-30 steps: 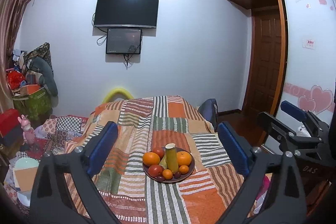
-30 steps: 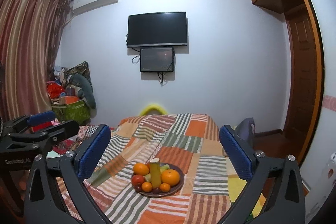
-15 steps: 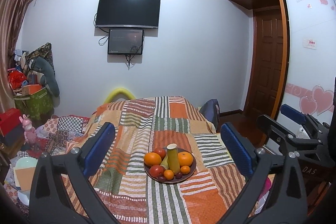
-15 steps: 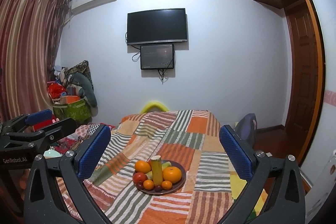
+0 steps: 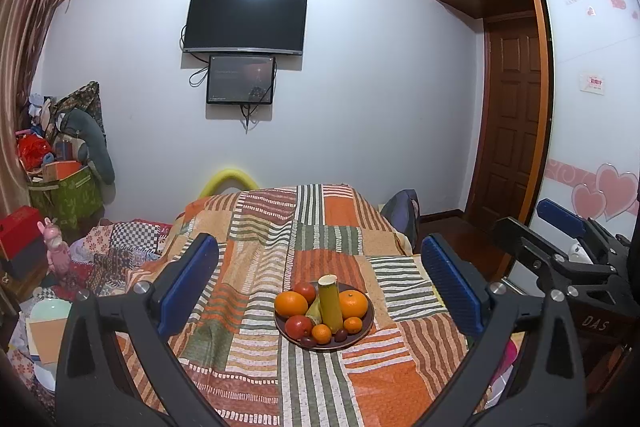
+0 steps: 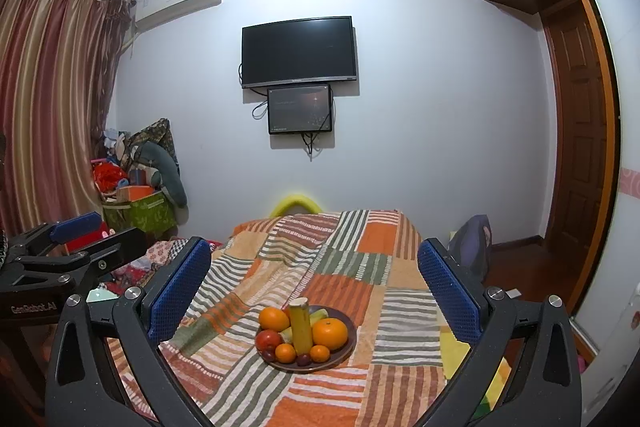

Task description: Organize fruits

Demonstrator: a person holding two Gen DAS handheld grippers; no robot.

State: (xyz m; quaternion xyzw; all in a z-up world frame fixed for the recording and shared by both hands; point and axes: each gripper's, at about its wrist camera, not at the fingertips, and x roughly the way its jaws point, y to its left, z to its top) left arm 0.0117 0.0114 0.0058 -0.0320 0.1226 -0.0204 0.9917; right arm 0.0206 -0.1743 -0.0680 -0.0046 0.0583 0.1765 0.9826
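Observation:
A dark round plate (image 5: 362,337) (image 6: 348,349) sits on a striped patchwork cloth. It holds large oranges (image 5: 291,303) (image 6: 330,333), small tangerines (image 5: 321,333), red tomatoes or apples (image 5: 299,326) (image 6: 268,340), dark small fruits (image 5: 341,335) and an upright yellow-green cylinder (image 5: 330,299) (image 6: 301,325). My left gripper (image 5: 320,277) is open and empty, well above and in front of the plate. My right gripper (image 6: 314,279) is open and empty too. Each gripper shows at the edge of the other's view.
The cloth-covered table (image 5: 320,227) runs toward a white wall with a TV (image 5: 245,21). Clutter and a green box (image 5: 64,191) stand at left, a wooden door (image 5: 514,123) and wardrobe at right. A dark bag (image 5: 402,213) sits by the table's far right corner.
Both views have shifted slightly, so the plate sits a little differently in frame. Both grippers stay open and empty.

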